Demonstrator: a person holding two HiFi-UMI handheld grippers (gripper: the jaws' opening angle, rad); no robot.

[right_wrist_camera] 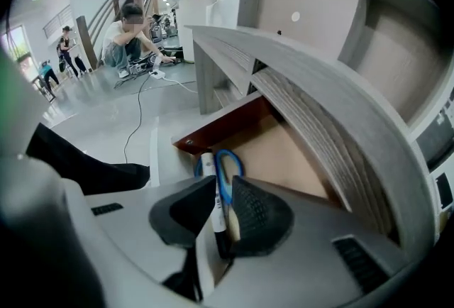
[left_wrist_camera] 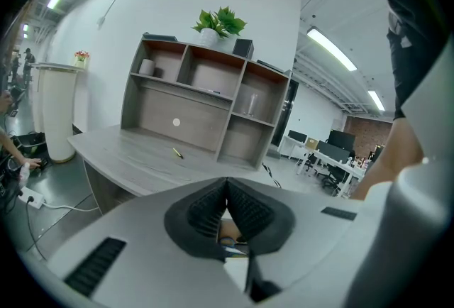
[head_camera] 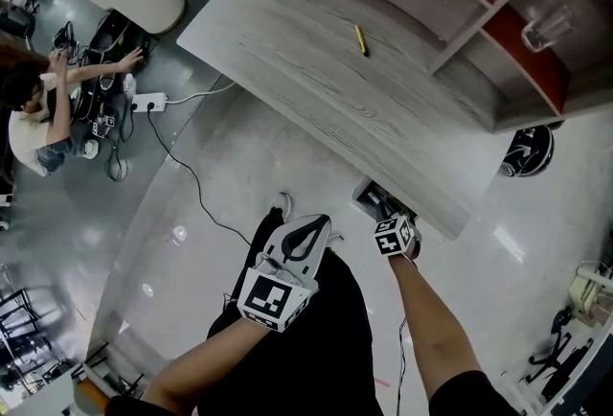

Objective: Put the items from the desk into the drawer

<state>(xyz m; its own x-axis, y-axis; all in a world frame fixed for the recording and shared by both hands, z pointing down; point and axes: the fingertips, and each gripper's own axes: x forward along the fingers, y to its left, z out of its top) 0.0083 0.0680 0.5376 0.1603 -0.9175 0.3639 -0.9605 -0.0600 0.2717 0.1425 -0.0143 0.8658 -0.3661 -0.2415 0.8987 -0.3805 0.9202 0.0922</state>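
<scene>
A potted plant (left_wrist_camera: 220, 21) tops a shelf unit (left_wrist_camera: 206, 104) far ahead of, and above, the left gripper (left_wrist_camera: 227, 186) jaws. Far up-left of the right gripper (right_wrist_camera: 223, 189) jaws, a person (right_wrist_camera: 119, 44) sits on the floor.

right claw (right_wrist_camera: 222, 184): clamped on marker (right_wrist_camera: 213, 189) | over open drawer (right_wrist_camera: 220, 122) | blue scissors (right_wrist_camera: 228, 152) beside it
</scene>
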